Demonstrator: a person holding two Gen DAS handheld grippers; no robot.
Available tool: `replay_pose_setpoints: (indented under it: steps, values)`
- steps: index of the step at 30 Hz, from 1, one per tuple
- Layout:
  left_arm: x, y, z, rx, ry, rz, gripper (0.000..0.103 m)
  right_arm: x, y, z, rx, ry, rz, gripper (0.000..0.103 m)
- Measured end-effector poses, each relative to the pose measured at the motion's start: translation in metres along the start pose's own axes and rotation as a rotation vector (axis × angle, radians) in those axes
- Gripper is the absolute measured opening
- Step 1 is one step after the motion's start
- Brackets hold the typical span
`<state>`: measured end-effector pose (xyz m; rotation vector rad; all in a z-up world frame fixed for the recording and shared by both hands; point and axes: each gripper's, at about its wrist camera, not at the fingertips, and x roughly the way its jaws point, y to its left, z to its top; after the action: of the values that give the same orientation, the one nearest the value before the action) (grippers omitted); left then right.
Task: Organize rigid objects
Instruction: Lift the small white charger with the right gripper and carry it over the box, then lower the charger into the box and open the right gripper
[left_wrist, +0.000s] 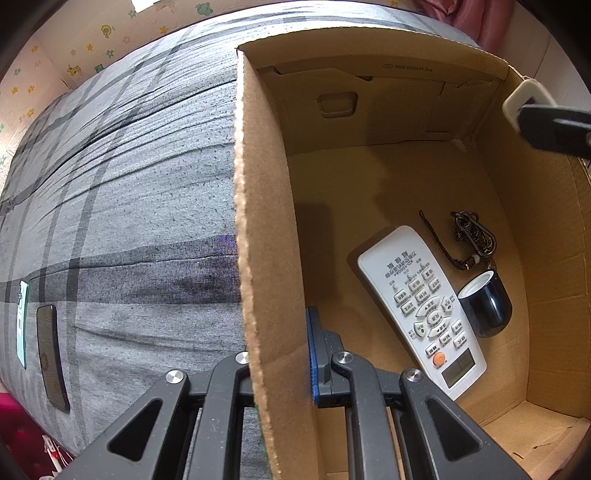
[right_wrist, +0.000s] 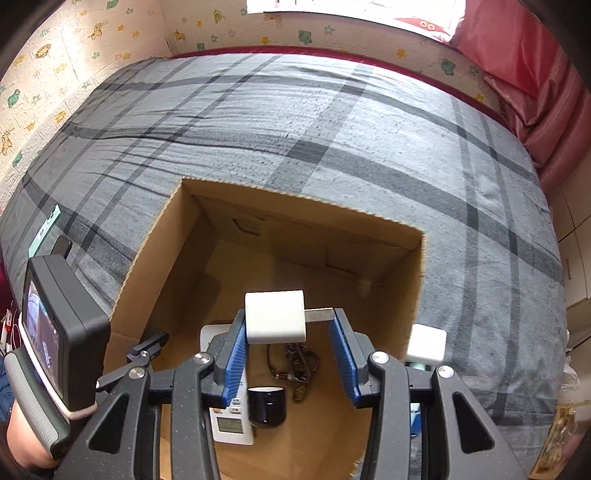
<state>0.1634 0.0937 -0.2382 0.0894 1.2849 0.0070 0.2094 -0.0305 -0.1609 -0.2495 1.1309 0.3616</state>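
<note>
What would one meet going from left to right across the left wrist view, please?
Light green card → dark phone → cardboard box's left wall → white remote → dark cup → white charger in the right tongs.

a bed (right_wrist: 332, 147) is seen covered with a grey plaid sheet (left_wrist: 129, 184), creased in long folds. cream wallpaper (right_wrist: 92, 40) printed with small animals and stars is shown behind it. pink curtains (right_wrist: 517, 66) are hung at the right, beside a brightly lit window (right_wrist: 351, 5).
</note>
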Motion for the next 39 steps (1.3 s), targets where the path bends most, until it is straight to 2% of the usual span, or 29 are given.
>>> replay_pose_setpoints:
  steps: [8, 21, 30, 32, 39]
  values:
    - [0.000, 0.000, -0.001, 0.003, -0.001, 0.001, 0.012, 0.033, 0.015, -0.001, 0.010, 0.072, 0.029, 0.046]
    - [0.001, 0.000, -0.001, 0.001, -0.001, -0.002, 0.013, 0.069, 0.024, -0.007, 0.012, 0.146, 0.008, 0.046]
    - [0.001, 0.000, -0.001, 0.001, 0.001, -0.004, 0.013, 0.071, 0.021, -0.008, 0.028, 0.159, 0.030, 0.048]
    - [0.001, 0.000, -0.002, 0.000, 0.000, -0.004, 0.013, 0.068, 0.020, -0.007, 0.024, 0.148, 0.029, 0.051]
    - [0.003, -0.001, -0.002, 0.002, 0.003, -0.003, 0.012, 0.055, 0.021, -0.006, 0.012, 0.120, 0.020, 0.052]
